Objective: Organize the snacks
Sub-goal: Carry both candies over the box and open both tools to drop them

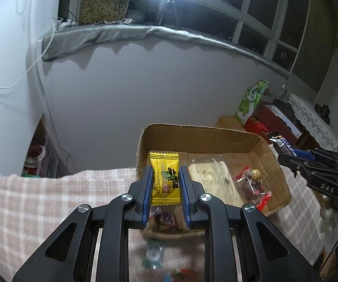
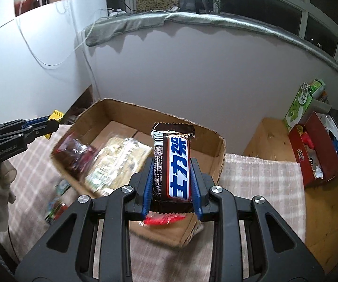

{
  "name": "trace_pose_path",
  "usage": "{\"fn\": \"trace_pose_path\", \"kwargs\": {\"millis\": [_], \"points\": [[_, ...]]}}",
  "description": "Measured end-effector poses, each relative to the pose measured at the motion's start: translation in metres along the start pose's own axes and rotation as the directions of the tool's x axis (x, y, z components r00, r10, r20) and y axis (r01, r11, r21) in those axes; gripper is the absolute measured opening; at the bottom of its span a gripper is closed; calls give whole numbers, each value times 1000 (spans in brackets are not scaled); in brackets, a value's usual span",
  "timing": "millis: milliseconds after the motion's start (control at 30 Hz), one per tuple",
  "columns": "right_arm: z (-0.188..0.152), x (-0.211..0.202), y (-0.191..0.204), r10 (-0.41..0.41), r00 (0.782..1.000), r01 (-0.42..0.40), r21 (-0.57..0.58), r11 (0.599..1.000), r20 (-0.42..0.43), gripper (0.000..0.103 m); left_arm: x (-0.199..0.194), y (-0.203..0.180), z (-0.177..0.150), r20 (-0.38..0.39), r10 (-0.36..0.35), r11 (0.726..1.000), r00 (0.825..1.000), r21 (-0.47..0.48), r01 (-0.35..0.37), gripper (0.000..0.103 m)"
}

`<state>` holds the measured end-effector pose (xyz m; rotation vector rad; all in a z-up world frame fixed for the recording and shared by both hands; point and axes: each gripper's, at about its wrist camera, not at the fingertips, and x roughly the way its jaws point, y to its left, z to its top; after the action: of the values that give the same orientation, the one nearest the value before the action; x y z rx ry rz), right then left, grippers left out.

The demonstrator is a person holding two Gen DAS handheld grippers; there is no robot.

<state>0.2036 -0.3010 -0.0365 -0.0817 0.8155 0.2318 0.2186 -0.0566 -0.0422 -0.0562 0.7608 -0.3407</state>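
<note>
The left gripper (image 1: 164, 183) is clamped on a yellow snack packet (image 1: 164, 178), its blue pads pressing the packet's two long edges. The packet hangs above the near-left corner of the cardboard box (image 1: 201, 138). The right gripper (image 2: 171, 183) is clamped on a brown chocolate bar (image 2: 172, 162), held upright by its lower half over the near wall of the same box.

Inside the box lie a clear printed bag (image 1: 212, 171) in the middle and a red-trimmed sweet bag (image 1: 254, 185) toward its right side. More small packets lie blurred on the checked cloth (image 1: 40, 199) in front of the box.

Handling, as a judgement: both wrappers are light, thin film and probably slippery. The bar is stiff and tolerates a firm mid-body grip. The yellow packet is softer and may crush; hold it across the filled body, not the crimped end seals.
</note>
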Motion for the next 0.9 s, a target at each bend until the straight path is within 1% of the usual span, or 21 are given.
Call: {"fn": "trace_pose_path", "kwargs": {"millis": [300,567,600,633,667,700,767,900], "points": [[3,39,-8,-11,999,11,4,1000,-44,29,26,-7,5,-31,-13,1000,999,11,13,20],[1,48,-10,-13,998,13,1,1000,-61,30,31,-16,6,-43,-23,1000,999,16,24,21],[1,47,-9,-4,998,4,-2,1000,-60,34,32,-17,7,-51,-20,1000,998,14,21,30],[1,46,-8,-2,998,2,-5,1000,-61,40,33,-17,8,-53,-15,1000,998,10,16,41],[1,44,-7,-8,998,8,-8,1000,-55,56,31,-17,8,-45,-14,1000,999,7,14,42],[1,41,-6,-16,999,15,-11,1000,-38,65,29,-17,9,-42,-16,1000,999,5,16,42],[1,33,-5,-23,1000,22,-13,1000,-14,66,25,-17,9,-33,-17,1000,999,-1,17,42],[2,23,-4,-21,1000,21,-18,1000,-3,66,14,-15,9,-17,-17,1000,1000,-4,17,42]]}}
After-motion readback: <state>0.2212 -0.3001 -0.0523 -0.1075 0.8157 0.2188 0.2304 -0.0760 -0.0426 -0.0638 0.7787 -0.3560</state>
